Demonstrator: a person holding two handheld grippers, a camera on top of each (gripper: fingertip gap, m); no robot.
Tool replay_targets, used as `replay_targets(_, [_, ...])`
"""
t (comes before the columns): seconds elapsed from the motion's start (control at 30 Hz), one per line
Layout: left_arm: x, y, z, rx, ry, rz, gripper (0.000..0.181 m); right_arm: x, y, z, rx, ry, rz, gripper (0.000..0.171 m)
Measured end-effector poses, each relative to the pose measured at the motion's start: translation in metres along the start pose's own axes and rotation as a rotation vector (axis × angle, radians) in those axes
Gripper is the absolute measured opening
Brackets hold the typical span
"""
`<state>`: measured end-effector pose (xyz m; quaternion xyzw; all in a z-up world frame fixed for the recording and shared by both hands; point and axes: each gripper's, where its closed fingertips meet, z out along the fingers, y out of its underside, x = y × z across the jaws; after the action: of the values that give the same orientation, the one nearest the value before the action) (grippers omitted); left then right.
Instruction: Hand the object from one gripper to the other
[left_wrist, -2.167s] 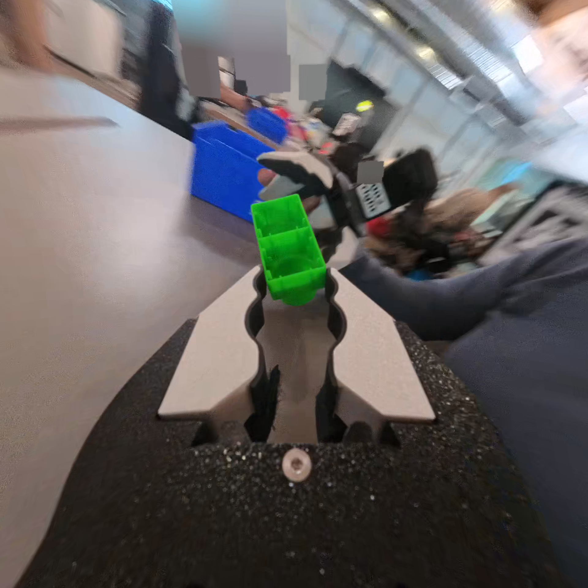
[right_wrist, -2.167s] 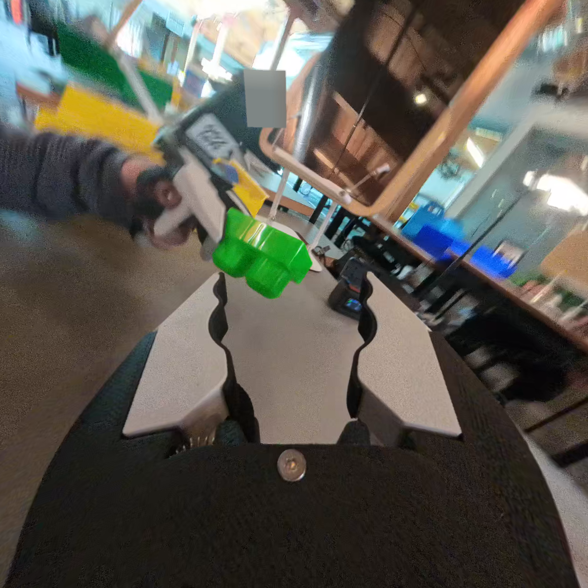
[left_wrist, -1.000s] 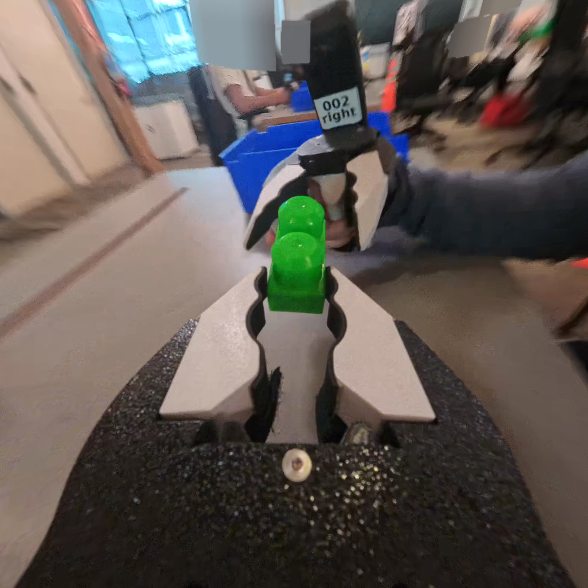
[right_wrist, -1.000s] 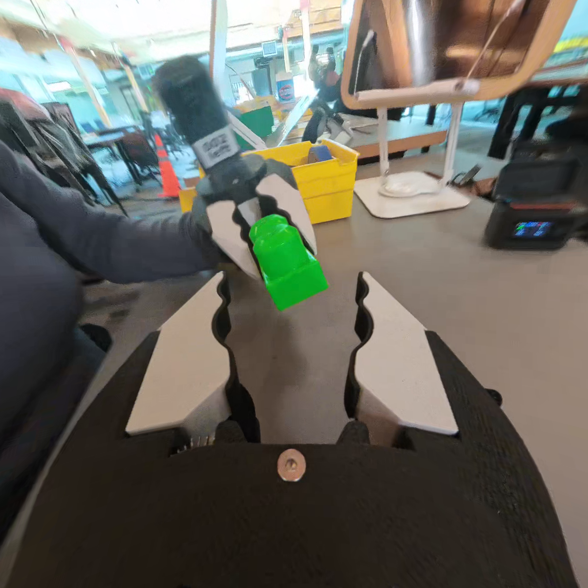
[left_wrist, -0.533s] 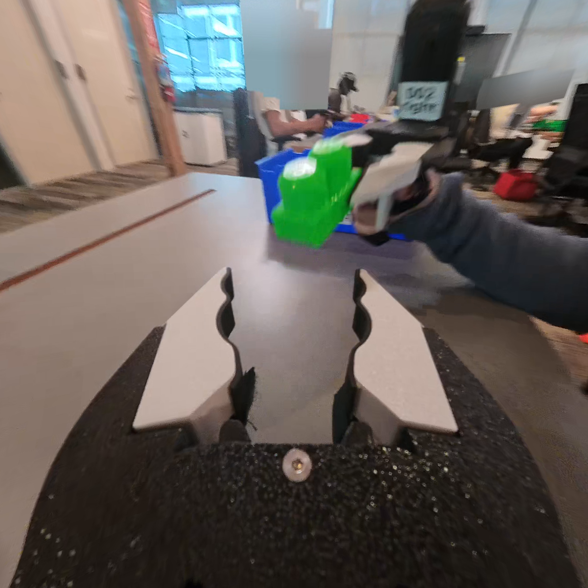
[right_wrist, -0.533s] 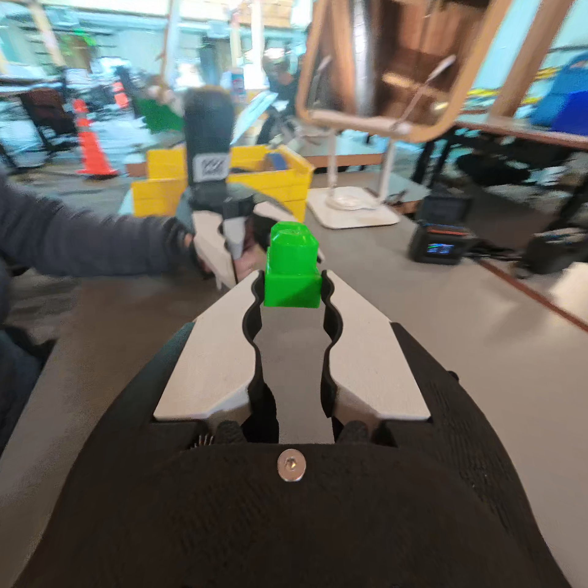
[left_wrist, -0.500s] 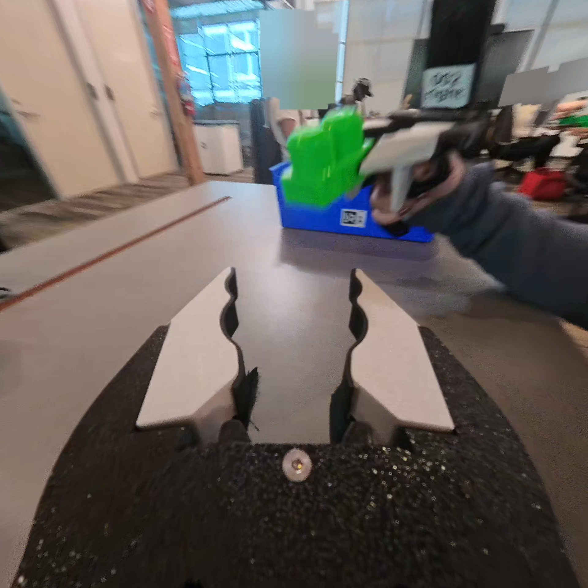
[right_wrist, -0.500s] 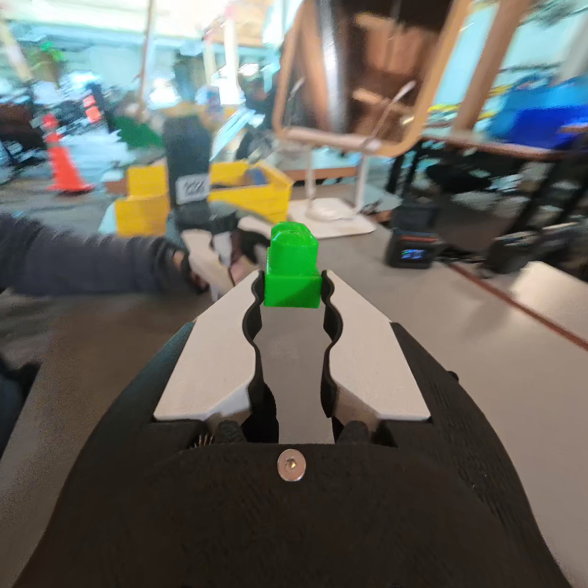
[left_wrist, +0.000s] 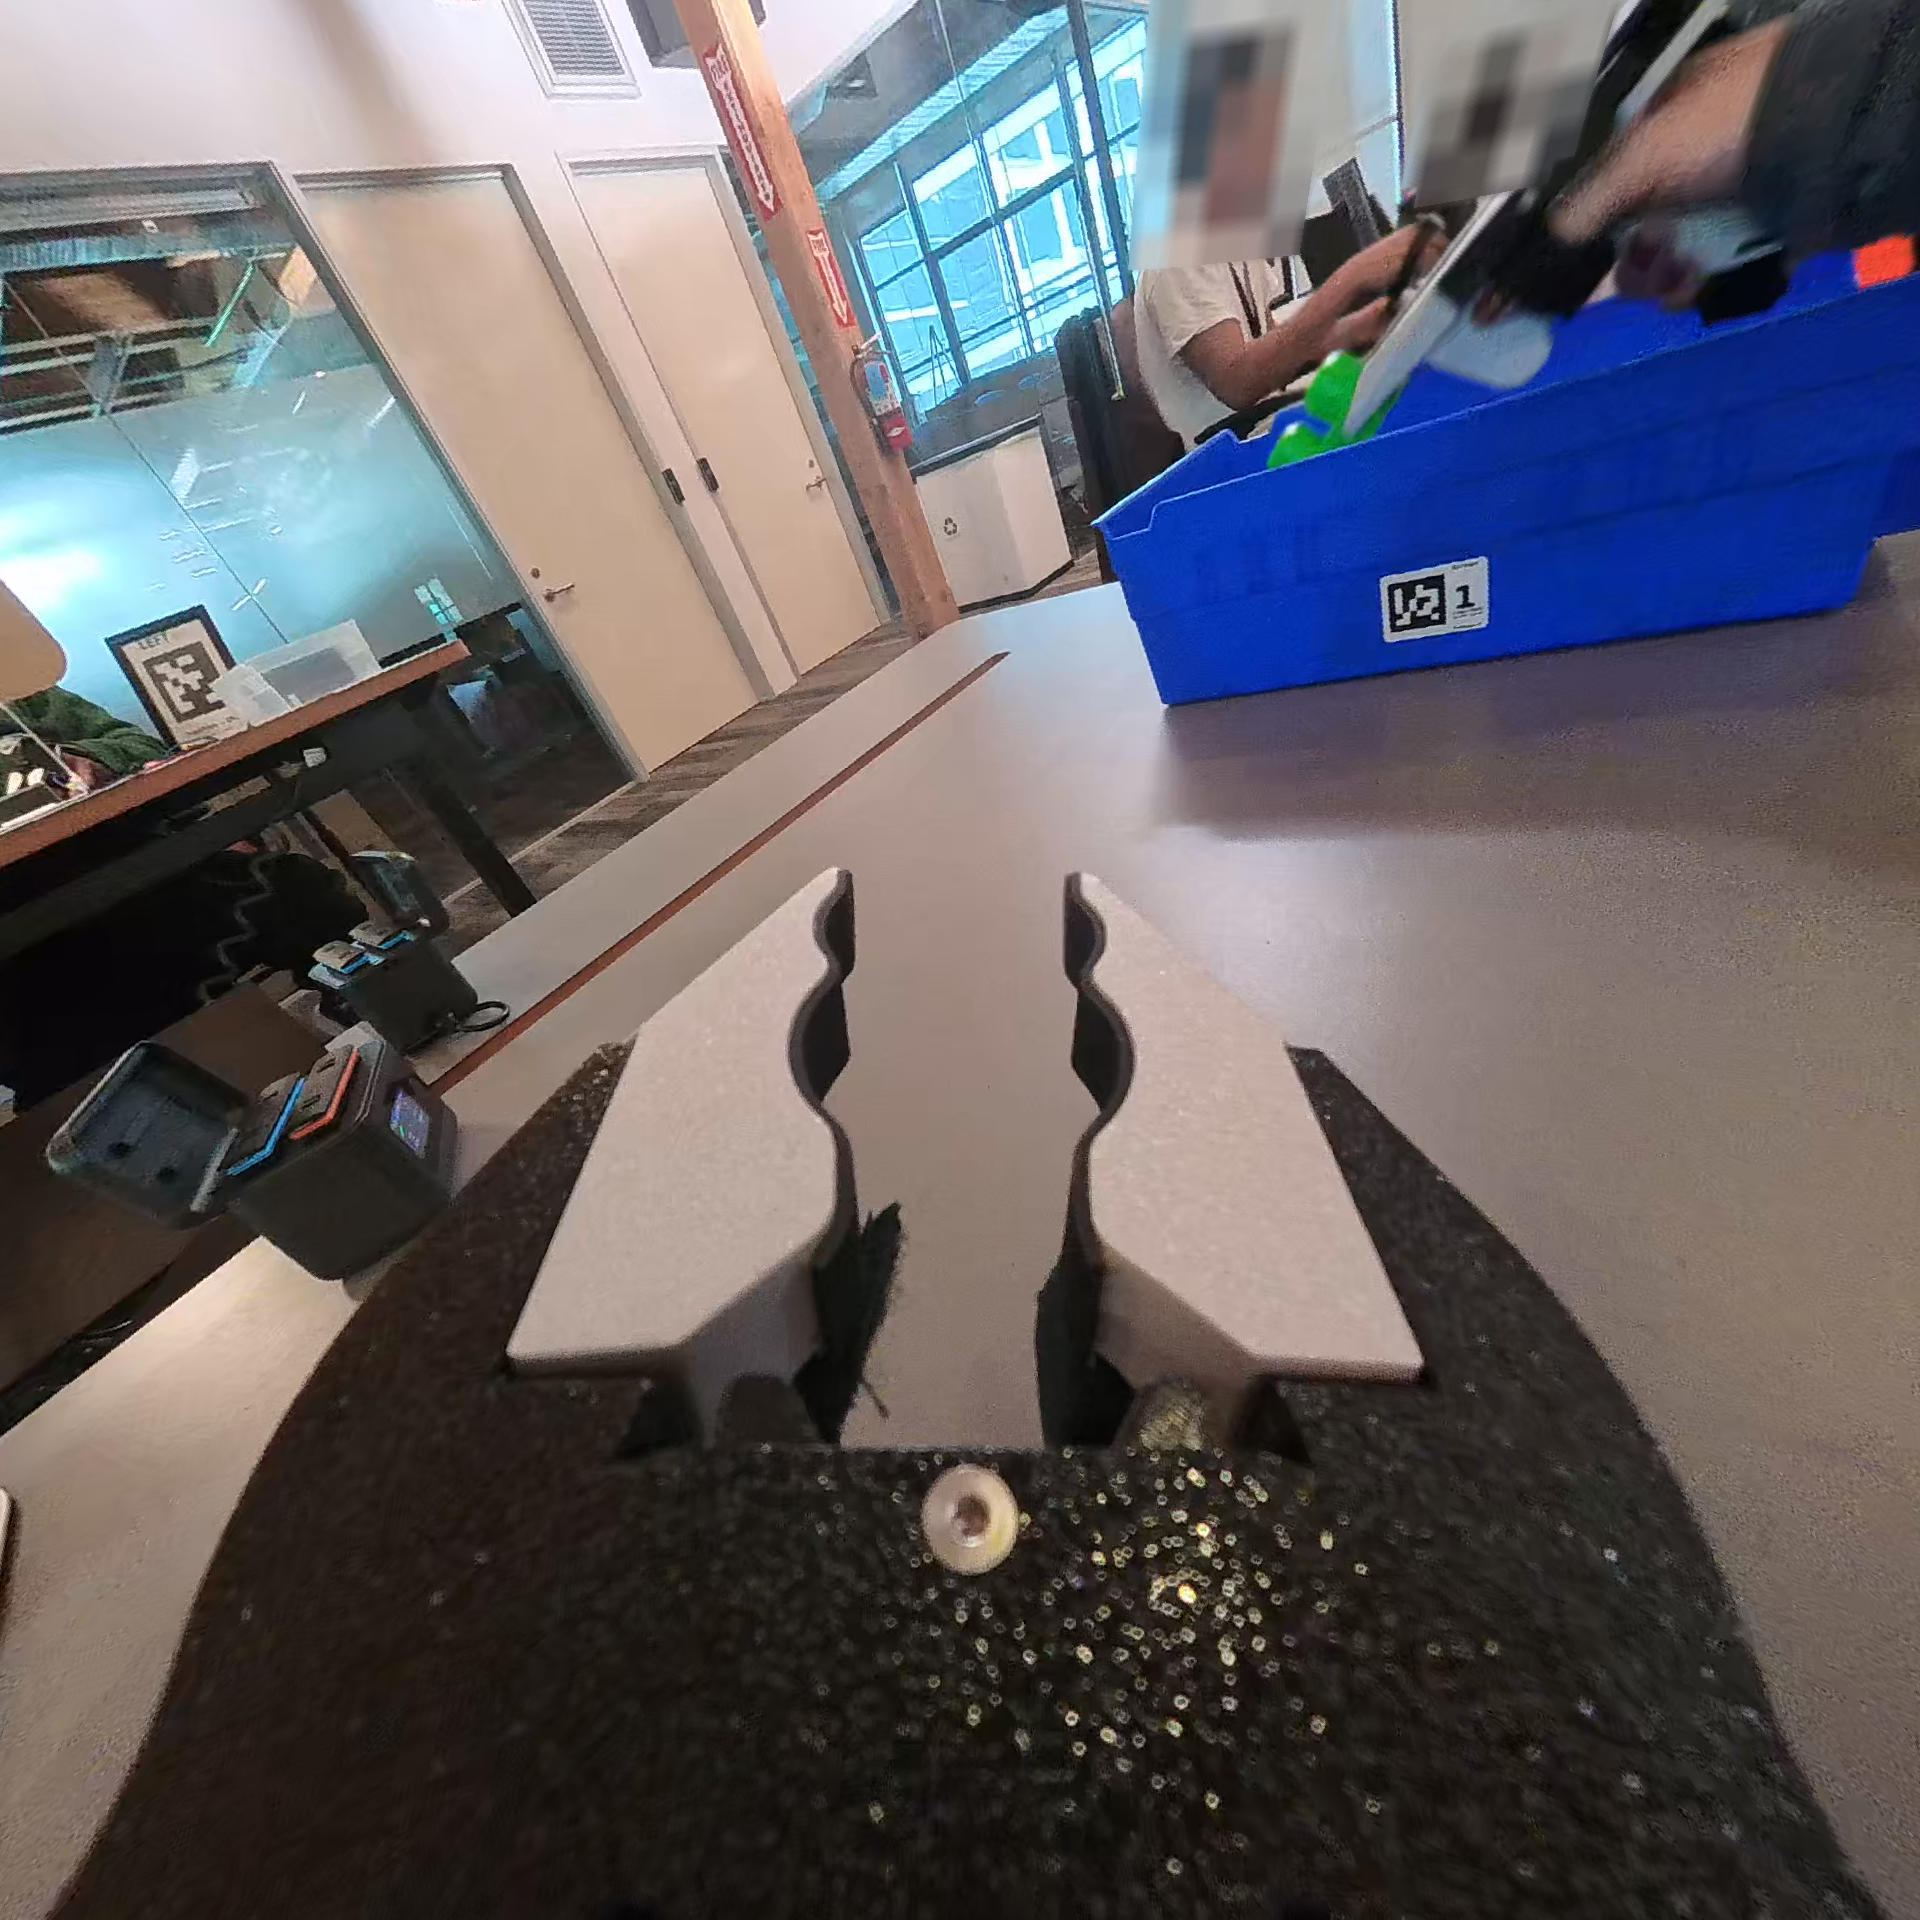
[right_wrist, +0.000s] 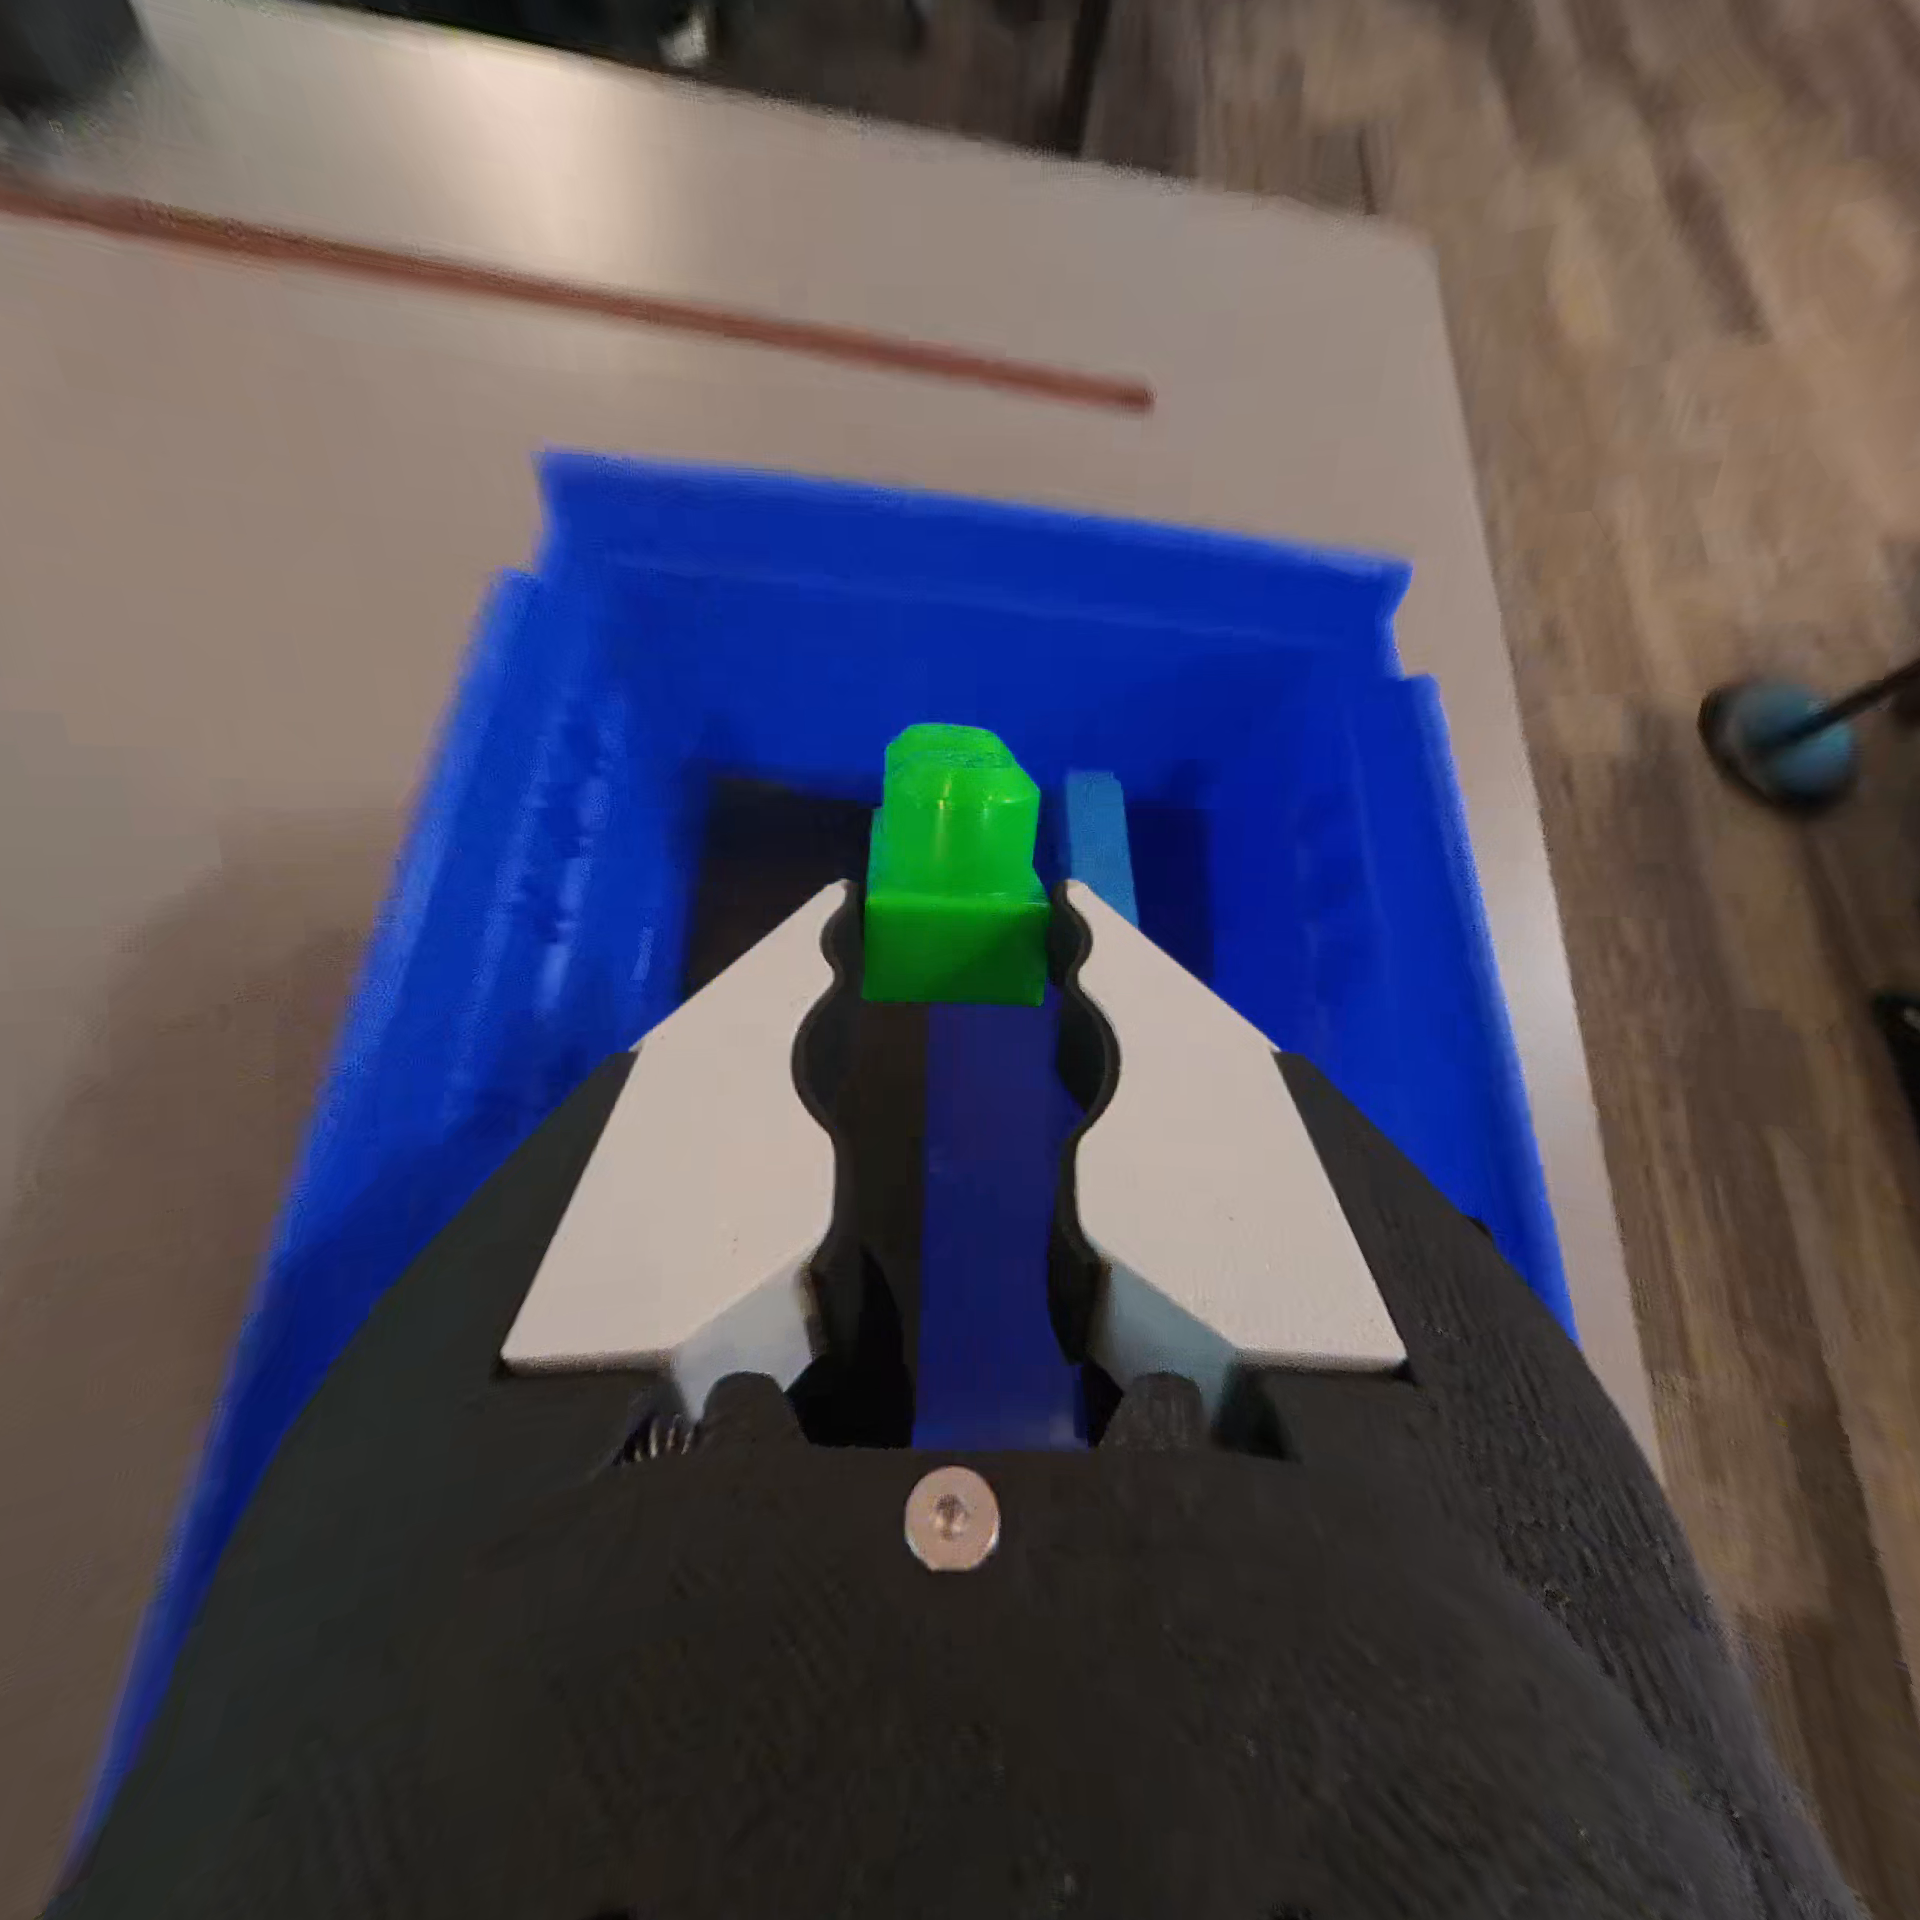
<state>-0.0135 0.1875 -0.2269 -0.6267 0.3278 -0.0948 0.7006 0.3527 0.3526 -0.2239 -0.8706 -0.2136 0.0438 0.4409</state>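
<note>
My right gripper (right_wrist: 954, 906) is shut on a green toy brick (right_wrist: 954, 883) and holds it, studs pointing away, above the inside of a blue bin (right_wrist: 1340, 727). In the left wrist view the brick (left_wrist: 1325, 410) shows over the rim of the blue bin (left_wrist: 1538, 520) at the far right, held by the right gripper (left_wrist: 1382, 400), which is blurred. My left gripper (left_wrist: 958, 894) is open and empty, low over the grey table (left_wrist: 1455, 935), well short of the bin.
A light blue piece (right_wrist: 1103, 842) lies in the bin beside the brick. Black charger boxes (left_wrist: 312, 1153) stand off the table's left edge. The table's right edge and the wood floor (right_wrist: 1714, 416) lie right of the bin. A person (left_wrist: 1216, 332) sits behind the bin. Spacing between my two grippers at the tips: around 40 cm. The left gripper is farther from the light blue piece (right_wrist: 1103, 842), some 45 cm, than the right, some 10 cm.
The brick passed from my left gripper to my right gripper. The right gripper then carried it away and now holds it over the blue bin. The left gripper opened and dropped low.
</note>
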Motion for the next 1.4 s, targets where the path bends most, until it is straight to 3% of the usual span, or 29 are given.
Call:
replay_targets(0.17, [-0.002,0.001,-0.002,-0.005,-0.010,0.004,0.037,0.019,0.008,0.045,0.026,0.062,0.012,0.035])
replay_targets(0.23, [-0.003,0.002,-0.002,-0.013,-0.011,0.004,0.036,0.018,0.024,0.056,-0.045,0.060,-0.004,0.035])
replay_targets(0.47, [-0.003,0.004,-0.001,-0.035,-0.022,0.037,0.029,0.018,0.065,0.052,-0.276,0.127,0.003,0.035])
replay_targets(0.6, [-0.002,0.006,-0.001,-0.047,-0.025,0.061,0.027,0.018,0.058,0.060,-0.263,0.101,0.019,0.037])
replay_targets(0.73, [-0.002,0.006,-0.001,-0.050,-0.025,0.065,0.027,0.015,0.054,0.058,-0.270,0.089,0.042,0.060])
replay_targets(0.83, [-0.002,0.006,-0.001,-0.051,-0.030,0.068,0.027,0.025,0.035,0.035,-0.224,0.212,-0.037,0.075])
replay_targets(0.9, [-0.003,0.006,-0.001,-0.050,-0.034,0.066,0.028,0.017,0.000,0.004,-0.089,0.266,-0.064,0.078])
replay_targets(1.03, [-0.003,0.007,0.000,-0.054,-0.040,0.066,0.031,-0.070,-0.094,-0.073,0.373,0.185,-0.115,0.070])
replay_targets(1.17, [-0.006,0.006,-0.001,-0.050,-0.050,0.046,0.033,-0.217,-0.130,-0.113,0.730,-0.170,-0.156,0.044])
replay_targets(1.3, [-0.011,0.006,-0.004,-0.048,-0.063,0.021,0.033,-0.309,-0.111,-0.059,0.741,-0.365,-0.144,0.042])
replay_targets(1.4, [-0.014,0.006,-0.005,-0.045,-0.073,-0.001,0.033,-0.333,-0.097,-0.024,0.807,-0.360,-0.066,0.041])
